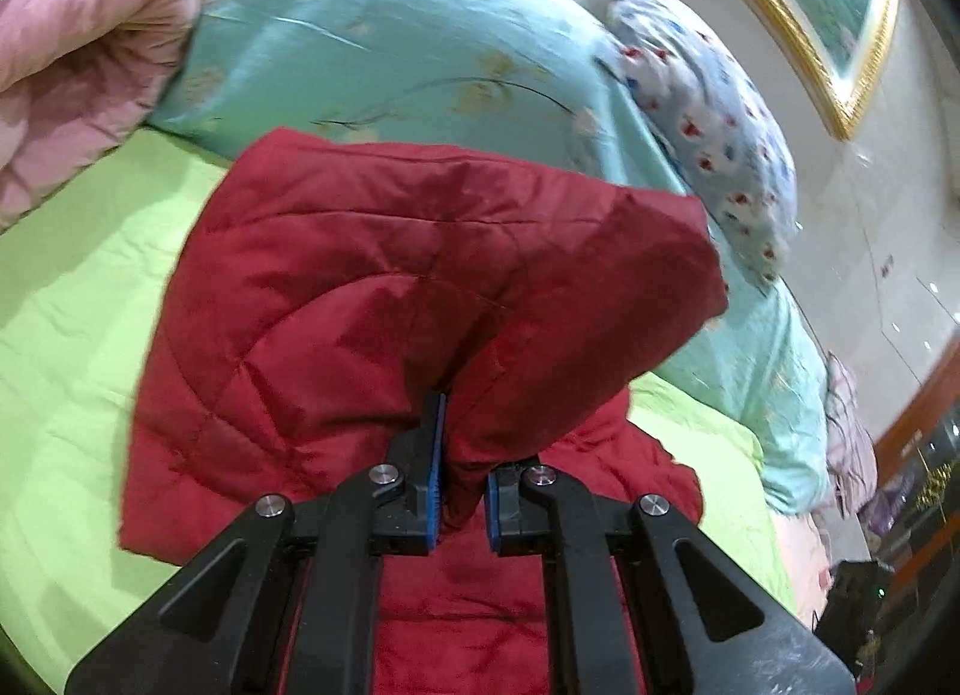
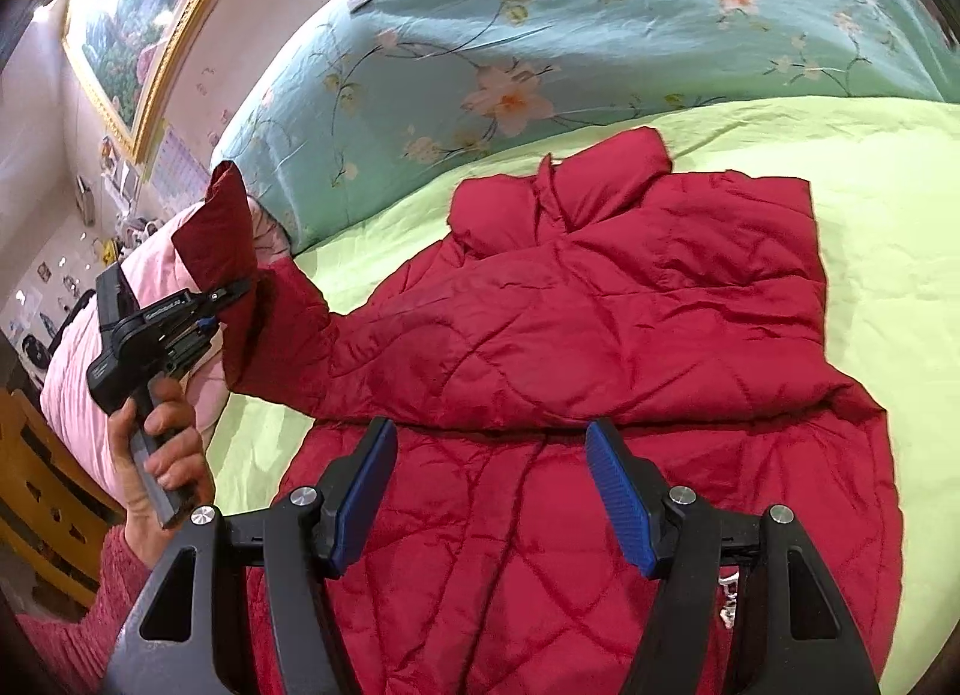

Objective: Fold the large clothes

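Observation:
A red quilted jacket (image 2: 600,323) lies spread on the green bed sheet (image 2: 888,203), collar toward the teal quilt. My left gripper (image 1: 465,473) is shut on the jacket's sleeve end (image 1: 420,287) and holds it lifted above the sheet; the sleeve fabric hides the fingertips. In the right wrist view the left gripper (image 2: 222,305) shows at the left edge with the raised sleeve (image 2: 222,227) in it. My right gripper (image 2: 489,479) is open and empty, hovering just over the jacket's lower body.
A teal floral quilt (image 2: 540,35) is heaped along the far side of the bed. A pink quilt (image 1: 66,53) and a patterned pillow (image 1: 708,119) lie beside it. A gold-framed painting (image 2: 132,29) hangs on the wall. A wooden chair (image 2: 42,491) stands at the left.

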